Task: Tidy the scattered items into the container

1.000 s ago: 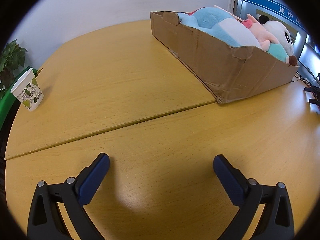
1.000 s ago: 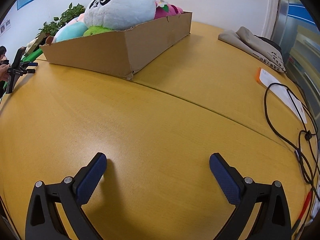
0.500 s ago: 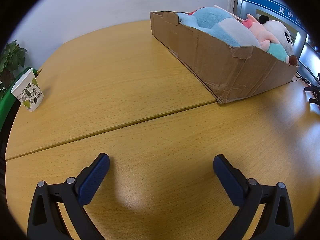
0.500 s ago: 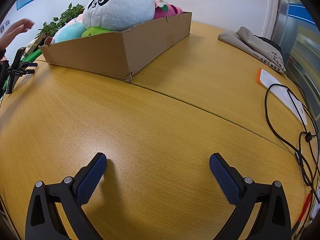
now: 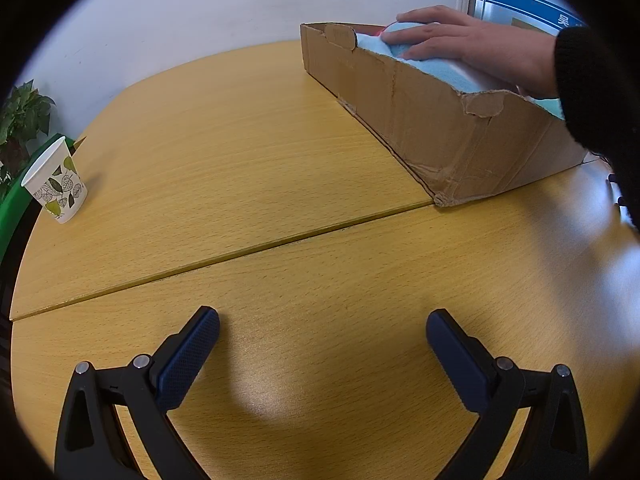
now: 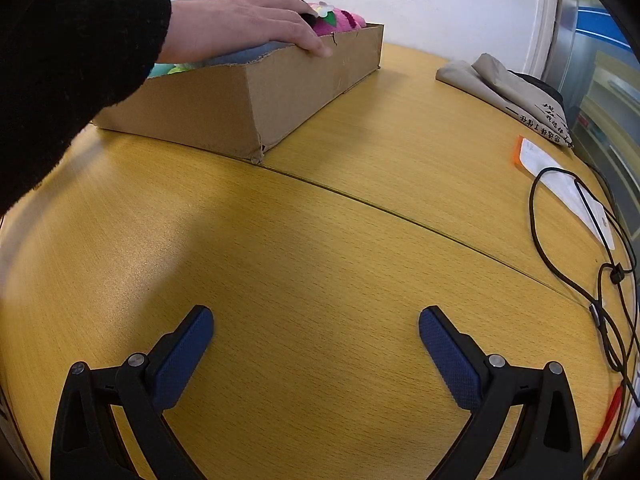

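Observation:
A long cardboard box point(image 5: 432, 116) stands on the wooden table, filled with plush toys. It also shows in the right wrist view point(image 6: 256, 92). A bare hand point(image 5: 452, 40) in a black sleeve presses on a light blue plush point(image 5: 444, 72) in the box. In the right wrist view the hand point(image 6: 240, 20) covers the toys beside a pink plush point(image 6: 344, 20). My left gripper point(image 5: 322, 330) is open and empty over bare table. My right gripper point(image 6: 316, 326) is open and empty over bare table.
A paper cup with leaf print point(image 5: 54, 186) stands at the table's left edge near a plant point(image 5: 20, 120). In the right wrist view a folded beige cloth bag point(image 6: 508, 92), a paper slip point(image 6: 568, 188) and black cables point(image 6: 600, 280) lie on the right.
A hand in a black sleeve has reached in over the box and now presses on the plush toys, hiding the panda. Both grippers have stayed put and open.

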